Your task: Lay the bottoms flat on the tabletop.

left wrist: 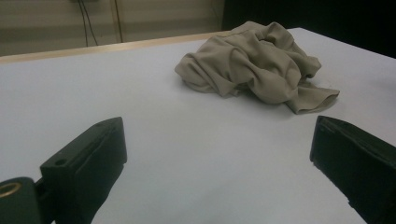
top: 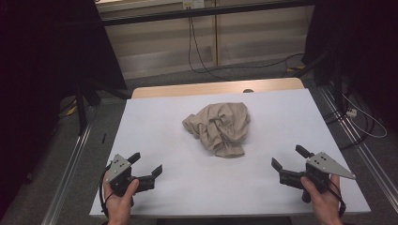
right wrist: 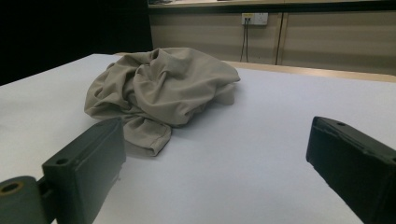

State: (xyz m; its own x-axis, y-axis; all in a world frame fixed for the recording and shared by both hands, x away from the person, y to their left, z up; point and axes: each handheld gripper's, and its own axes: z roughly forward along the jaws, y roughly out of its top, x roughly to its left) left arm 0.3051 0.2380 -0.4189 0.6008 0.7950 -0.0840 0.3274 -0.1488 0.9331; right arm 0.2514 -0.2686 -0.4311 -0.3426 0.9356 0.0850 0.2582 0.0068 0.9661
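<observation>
With both the left tool [top: 146, 164] and right tool [top: 290, 157] gaping empty near the worktop's [top: 155, 126] front edge, I'd reach for the crumpled beige cloth's [top: 219, 127] loose hems, not its bunched middle.

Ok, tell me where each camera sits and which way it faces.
High view: above the near edge, looking forward and down on the table; both hands, left tongs and right tongs show.
Left gripper view: rides the left tongs, facing the beige cloth; open jaws show.
Right gripper view: rides the right tongs, likewise.
All share the cloth.
</observation>
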